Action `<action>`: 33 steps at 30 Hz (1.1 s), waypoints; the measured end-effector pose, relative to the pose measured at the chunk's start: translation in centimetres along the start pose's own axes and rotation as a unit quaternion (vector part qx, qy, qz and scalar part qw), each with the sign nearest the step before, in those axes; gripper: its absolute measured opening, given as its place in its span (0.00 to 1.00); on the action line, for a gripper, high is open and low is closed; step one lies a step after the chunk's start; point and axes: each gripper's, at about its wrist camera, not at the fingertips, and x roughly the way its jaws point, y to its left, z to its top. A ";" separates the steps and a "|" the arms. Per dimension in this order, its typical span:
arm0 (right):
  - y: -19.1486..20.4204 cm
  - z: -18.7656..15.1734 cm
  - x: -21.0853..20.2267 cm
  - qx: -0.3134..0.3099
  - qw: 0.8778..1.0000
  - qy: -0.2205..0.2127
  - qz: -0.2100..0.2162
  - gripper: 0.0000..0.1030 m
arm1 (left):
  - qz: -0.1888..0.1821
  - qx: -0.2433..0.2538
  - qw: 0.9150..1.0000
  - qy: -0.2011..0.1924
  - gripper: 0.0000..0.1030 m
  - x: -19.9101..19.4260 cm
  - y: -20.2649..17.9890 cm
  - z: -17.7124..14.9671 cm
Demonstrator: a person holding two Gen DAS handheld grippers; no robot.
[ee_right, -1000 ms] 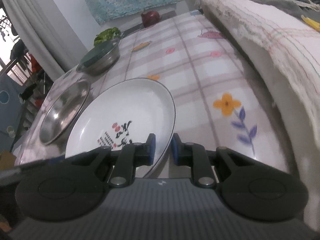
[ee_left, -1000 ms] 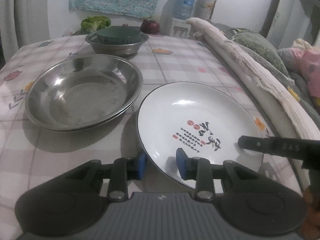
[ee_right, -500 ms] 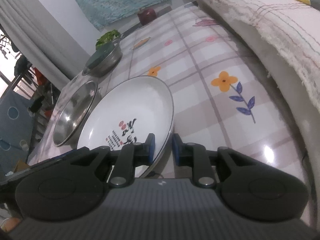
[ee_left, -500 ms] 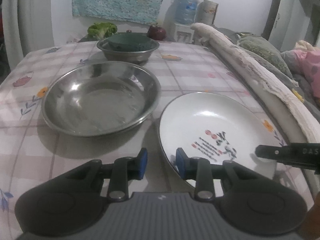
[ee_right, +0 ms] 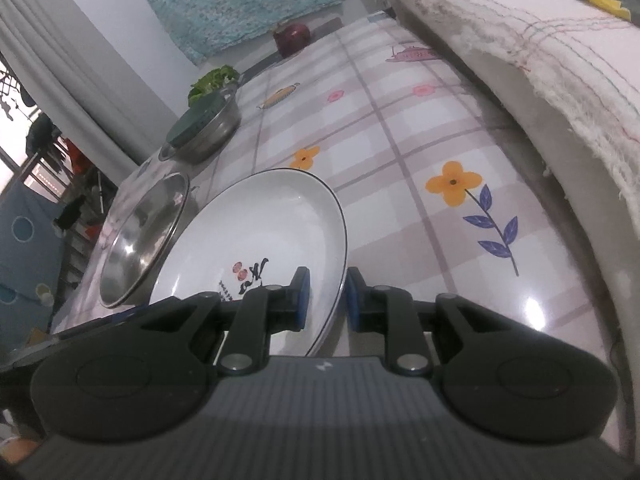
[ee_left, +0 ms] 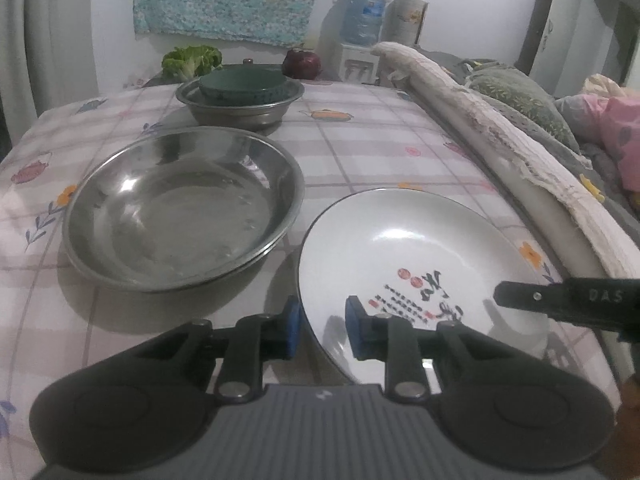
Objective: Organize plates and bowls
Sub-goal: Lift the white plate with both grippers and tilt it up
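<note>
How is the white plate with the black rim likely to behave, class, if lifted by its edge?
The white plate looks like glazed ceramic: probably stiff, breakable if dropped. Its glossy surface may slip between the jaws. Both the left gripper and right gripper straddle opposite rim edges, which should limit tipping.

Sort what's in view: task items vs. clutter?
Job:
white ceramic plate with calligraphy print, rim between both tongs
large shallow steel basin
smaller steel bowl holding a dark green bowl

Lying about:
green leafy vegetable
dark red round fruit
blue water jug
</note>
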 end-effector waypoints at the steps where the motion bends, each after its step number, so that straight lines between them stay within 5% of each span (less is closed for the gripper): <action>1: 0.0 0.0 0.0 0.002 1.000 0.000 0.001 0.19 | -0.003 0.000 1.000 0.002 0.24 -0.3 0.0 -0.2; 13: -0.5 0.5 0.0 -0.005 1.000 -0.008 -0.010 0.19 | -0.065 -0.007 0.997 0.029 0.28 -2.8 -0.3 -2.7; 27: 0.4 -0.4 -0.6 -0.033 0.999 -0.008 -0.035 0.18 | 0.006 0.027 0.999 0.021 0.32 0.5 -0.1 0.6; 33: 0.9 -0.4 -0.5 -0.048 0.998 -0.007 -0.043 0.19 | 0.000 0.027 0.999 0.021 0.18 1.0 -0.5 1.0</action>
